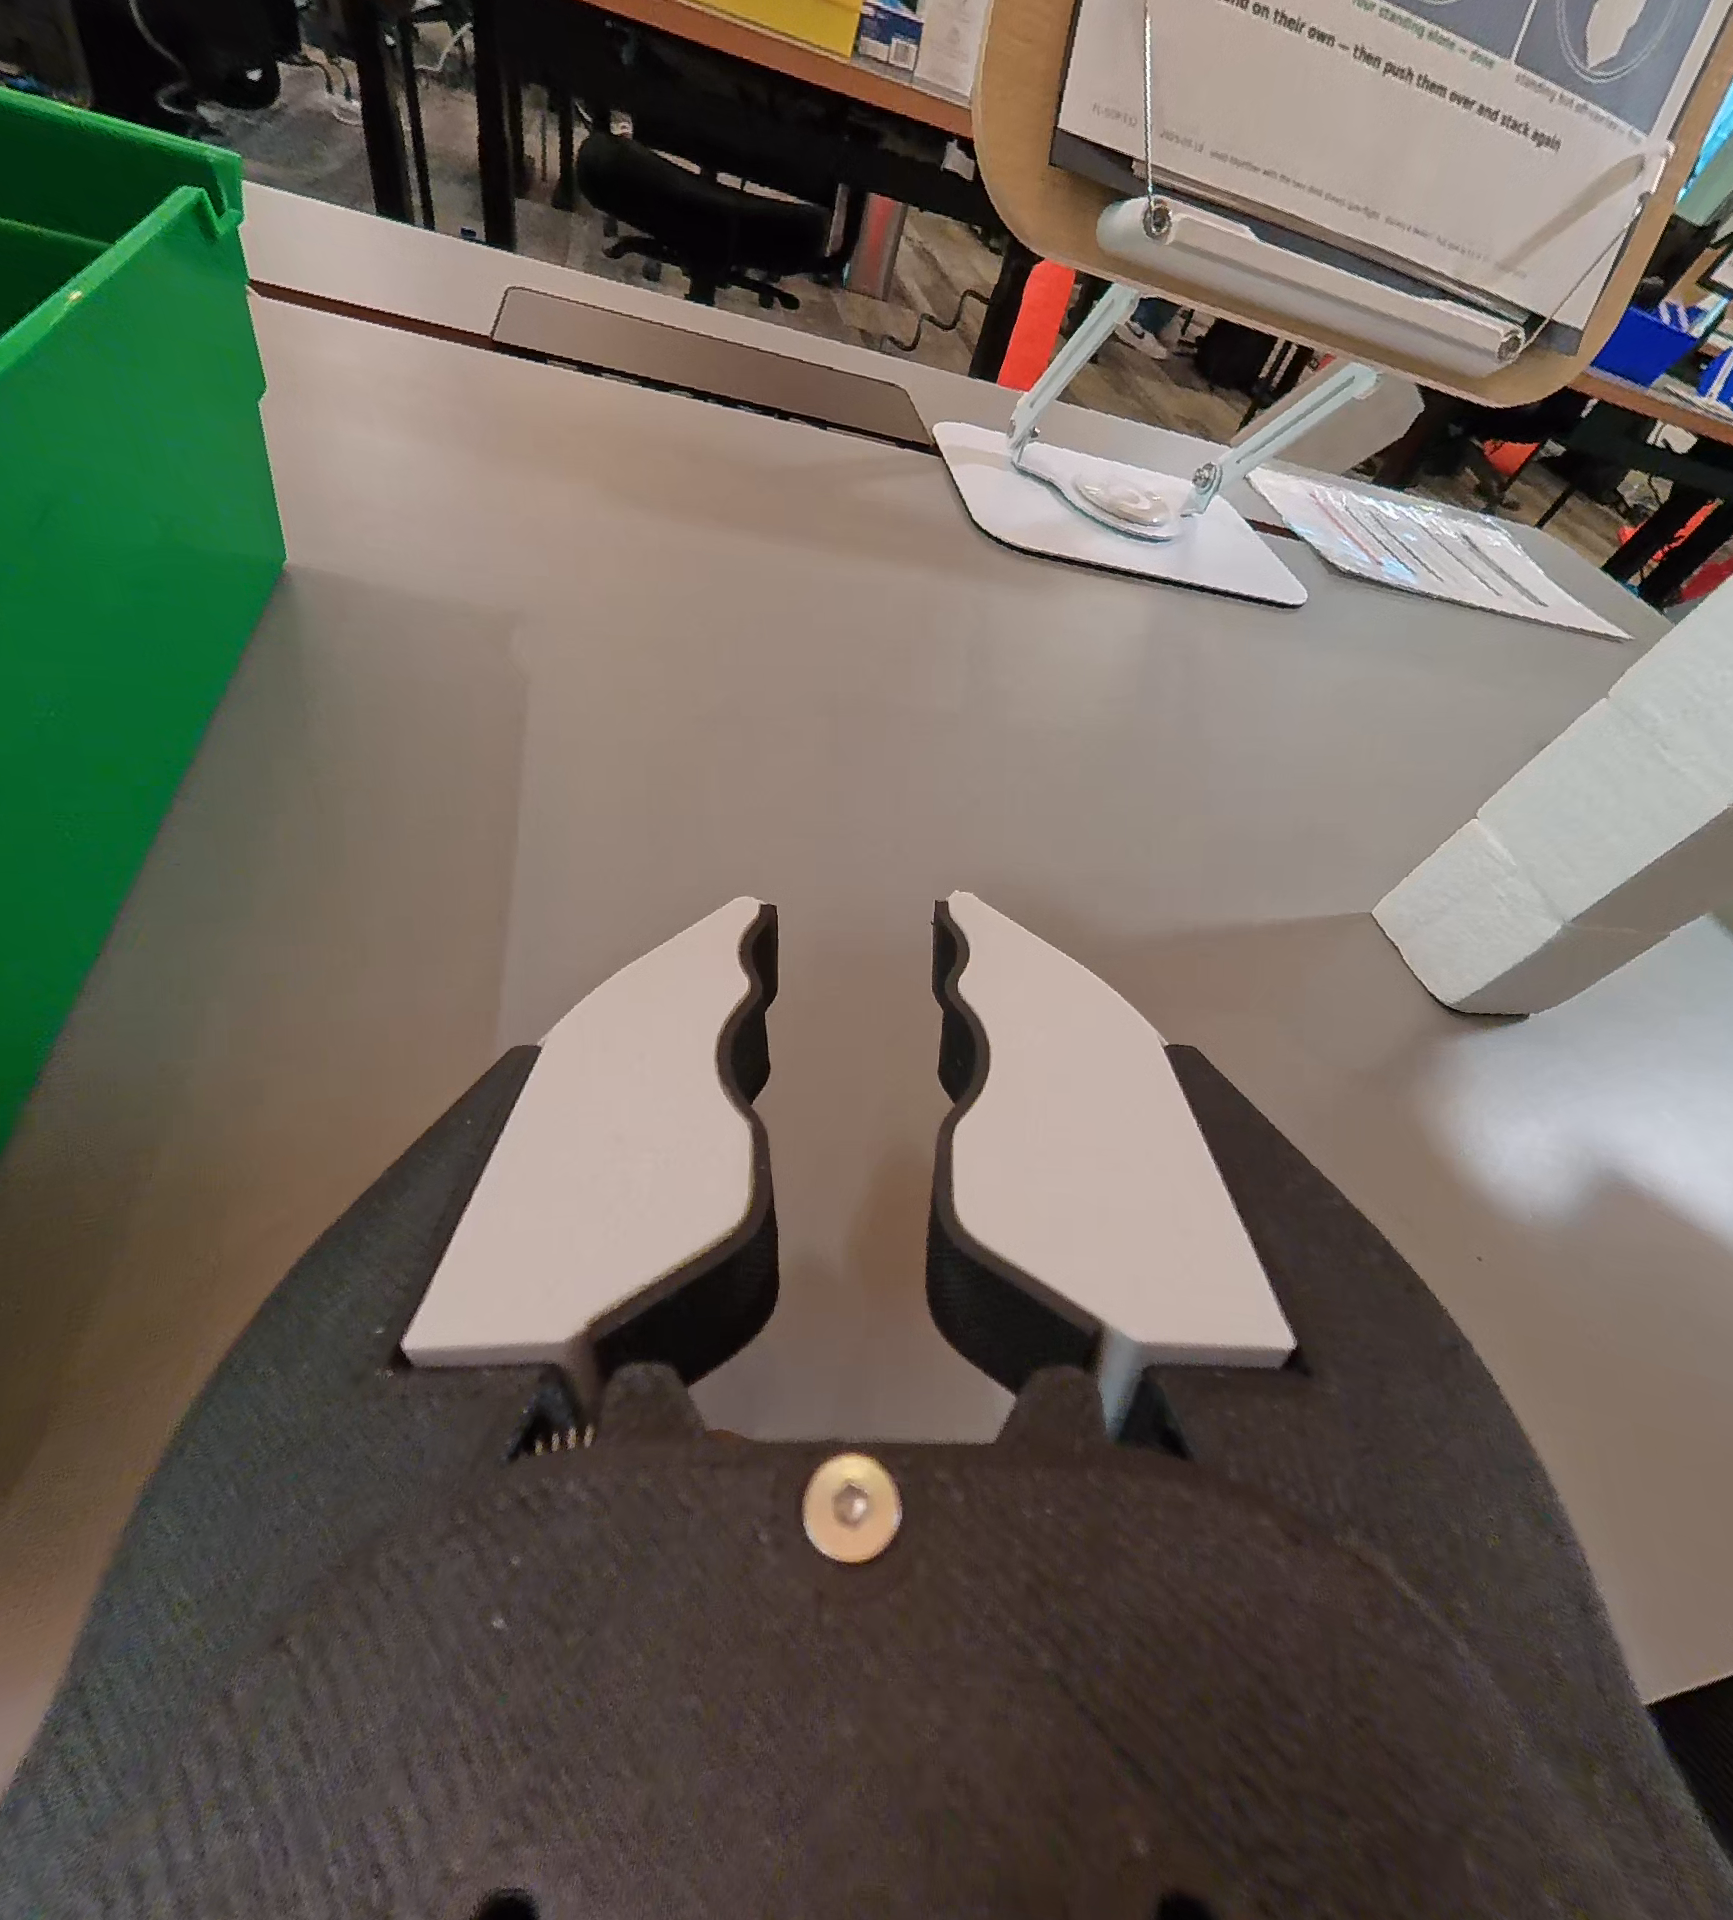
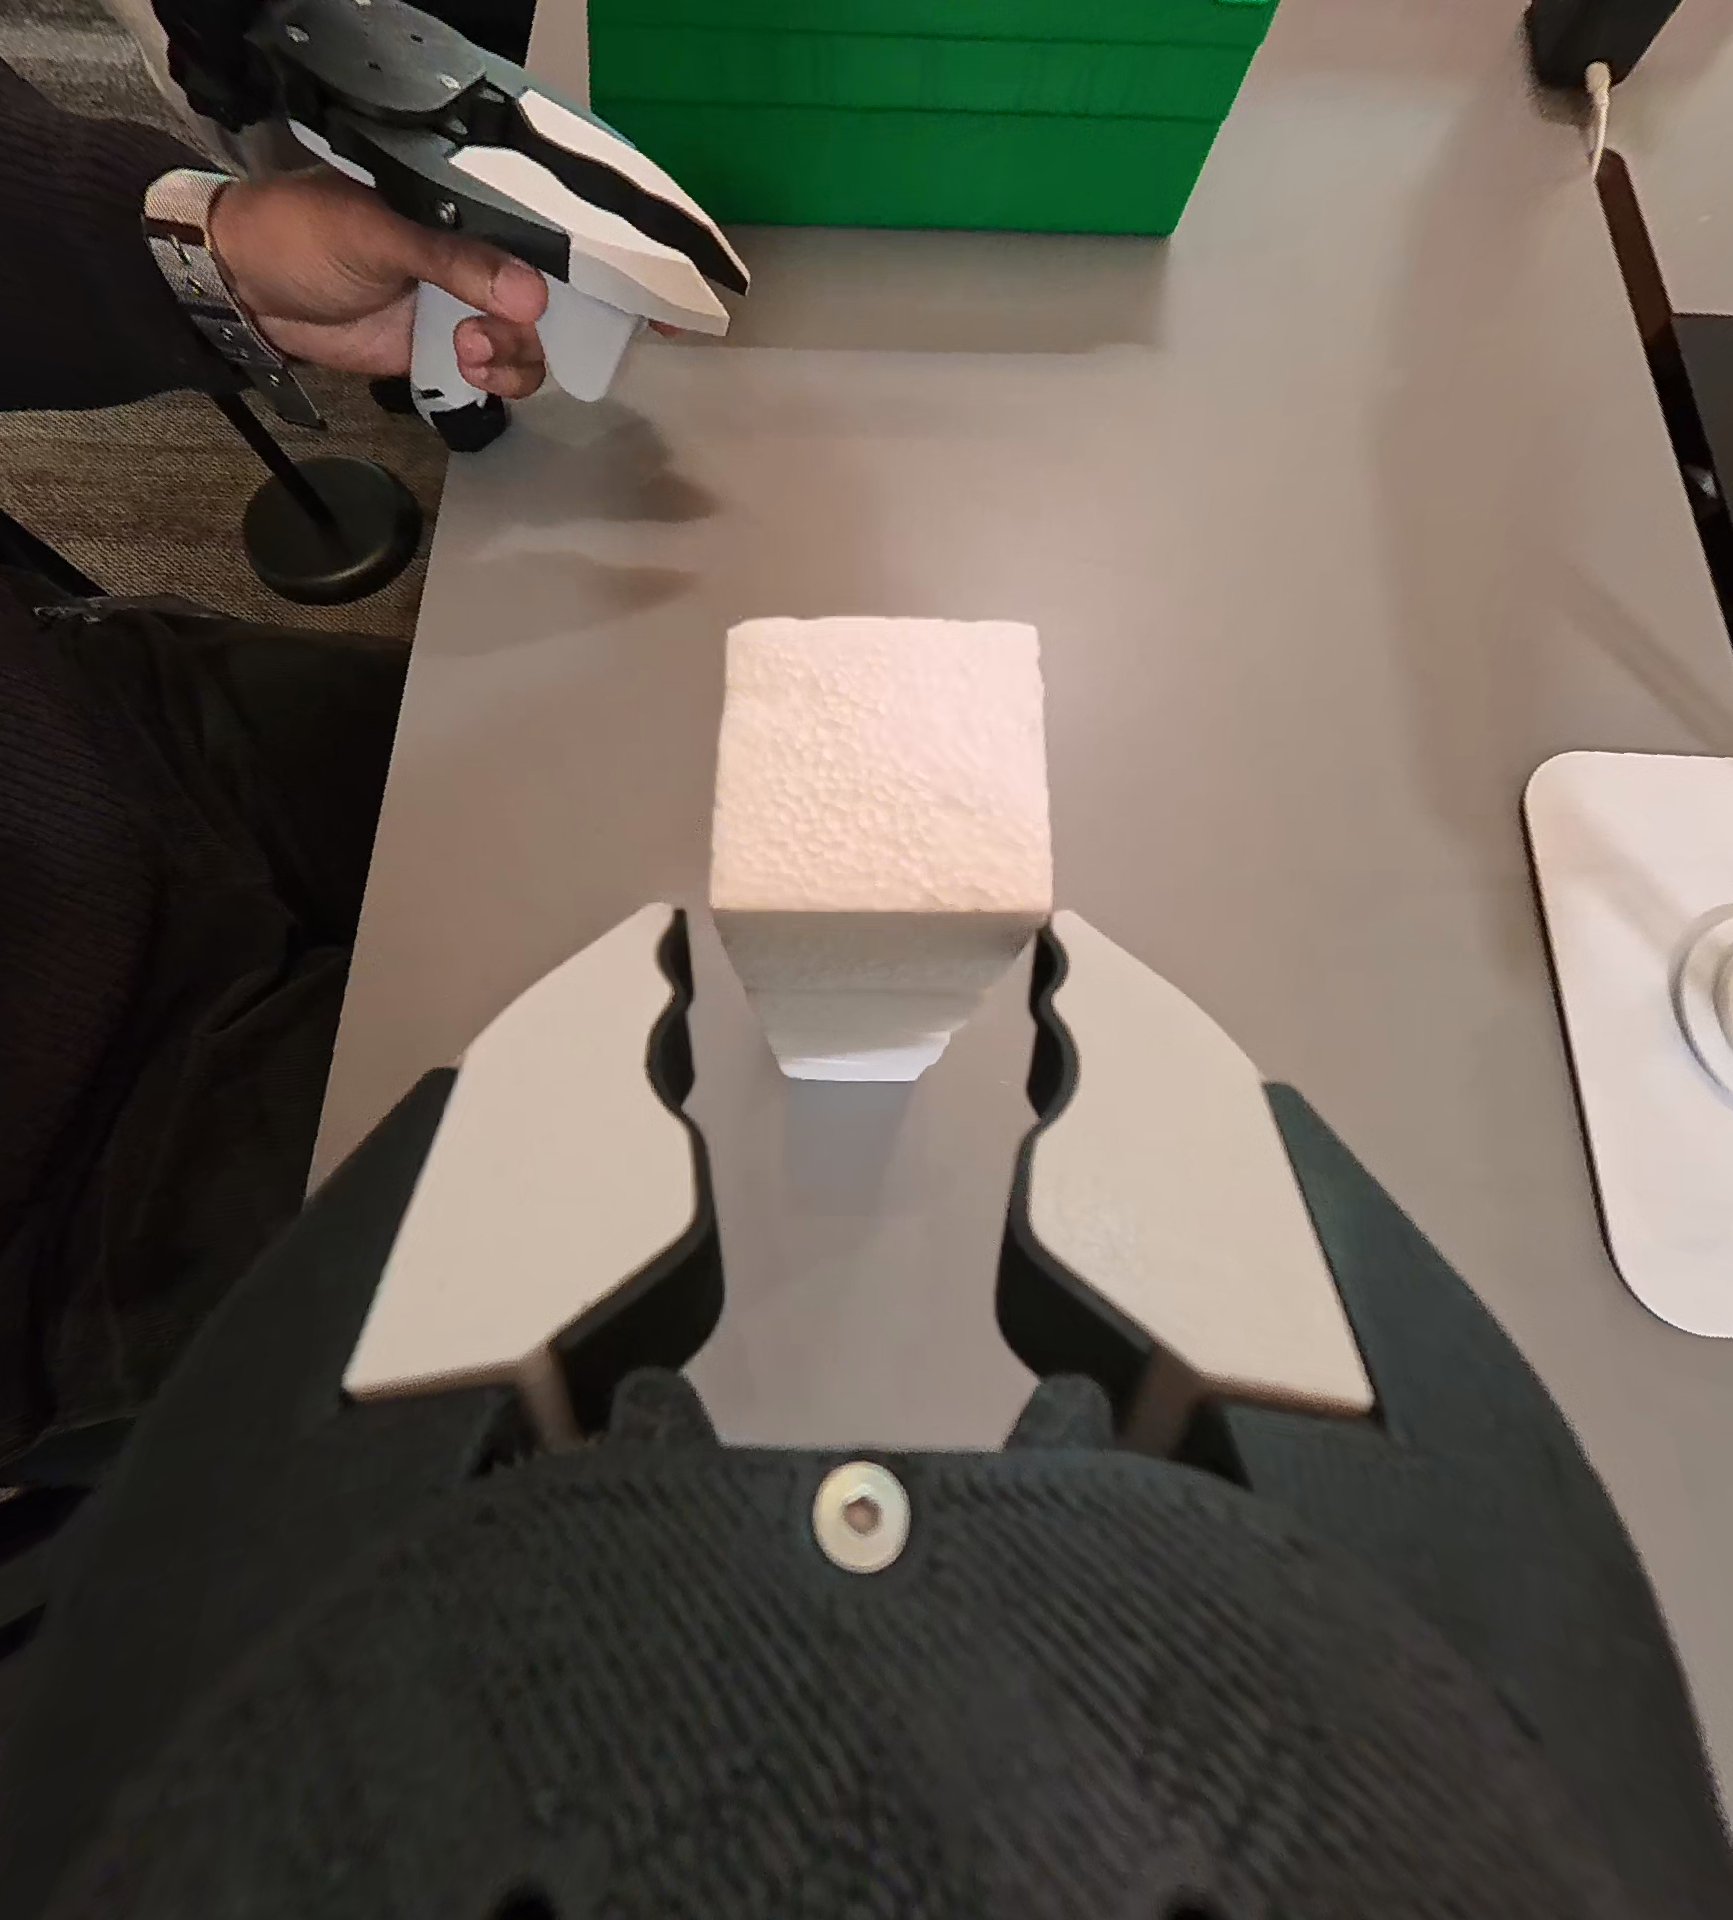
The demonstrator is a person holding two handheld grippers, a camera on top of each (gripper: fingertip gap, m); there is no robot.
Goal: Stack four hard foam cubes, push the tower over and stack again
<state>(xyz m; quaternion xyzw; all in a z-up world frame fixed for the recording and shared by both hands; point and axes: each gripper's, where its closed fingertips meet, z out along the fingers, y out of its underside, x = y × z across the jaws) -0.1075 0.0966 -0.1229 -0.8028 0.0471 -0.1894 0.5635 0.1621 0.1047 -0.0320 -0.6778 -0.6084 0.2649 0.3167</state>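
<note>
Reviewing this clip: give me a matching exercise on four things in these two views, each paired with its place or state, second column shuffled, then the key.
Things:
1. left gripper
2. right gripper
3. tall white polystyrene foam block
4. green plastic crate

Places or states:
A. standing upright on the grey table
B. open, with nothing between its fingers
C. at the table's far end from the right wrist view
D. open, fingertips on either side of the foam block

Pairs: 1-B, 2-D, 3-A, 4-C
</note>
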